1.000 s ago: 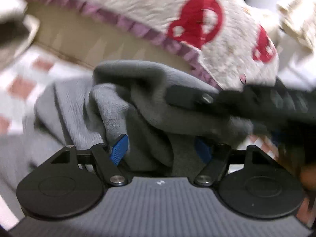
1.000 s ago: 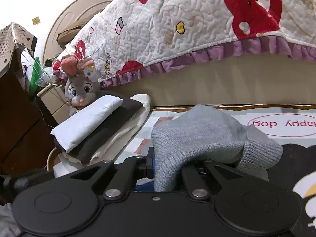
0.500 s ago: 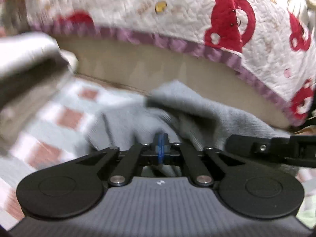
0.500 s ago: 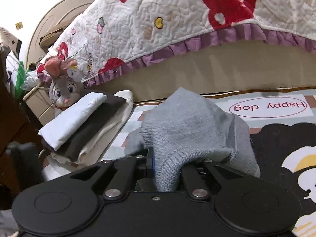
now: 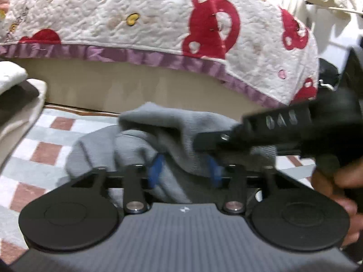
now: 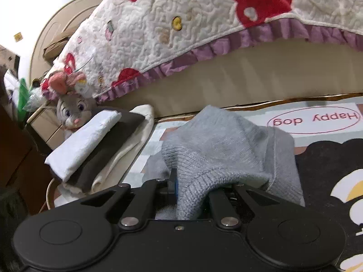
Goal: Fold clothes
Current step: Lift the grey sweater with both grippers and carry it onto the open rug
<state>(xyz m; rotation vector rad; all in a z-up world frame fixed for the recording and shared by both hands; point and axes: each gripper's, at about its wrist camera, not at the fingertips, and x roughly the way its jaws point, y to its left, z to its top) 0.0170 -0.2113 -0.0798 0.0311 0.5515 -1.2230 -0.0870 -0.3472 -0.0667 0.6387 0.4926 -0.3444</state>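
Observation:
A grey knitted sweater (image 5: 172, 124) lies bunched on the patterned rug in front of the bed. My left gripper (image 5: 185, 172) is low over it. Its jaws are opening, and a fold of the grey knit hangs between the blue pads (image 5: 156, 172) without being pinched. My right gripper (image 6: 177, 183) is shut on a ribbed edge of the sweater (image 6: 226, 145) and holds that part lifted, so the cloth drapes over its fingers. In the left wrist view the right gripper's black finger (image 5: 213, 139) reaches in from the right onto the sweater.
A bed with a red-and-white quilt (image 6: 204, 22) runs along the back. A stack of folded clothes (image 6: 95, 149) and a plush rabbit (image 6: 72, 111) sit at the left. The rug (image 6: 313, 120) reads "Happy dog". A person's hand (image 5: 335, 181) holds the right gripper.
The left gripper went from open around the sweater to fully shut, then opened again over a fold. The right gripper kept its grip and sank slightly.

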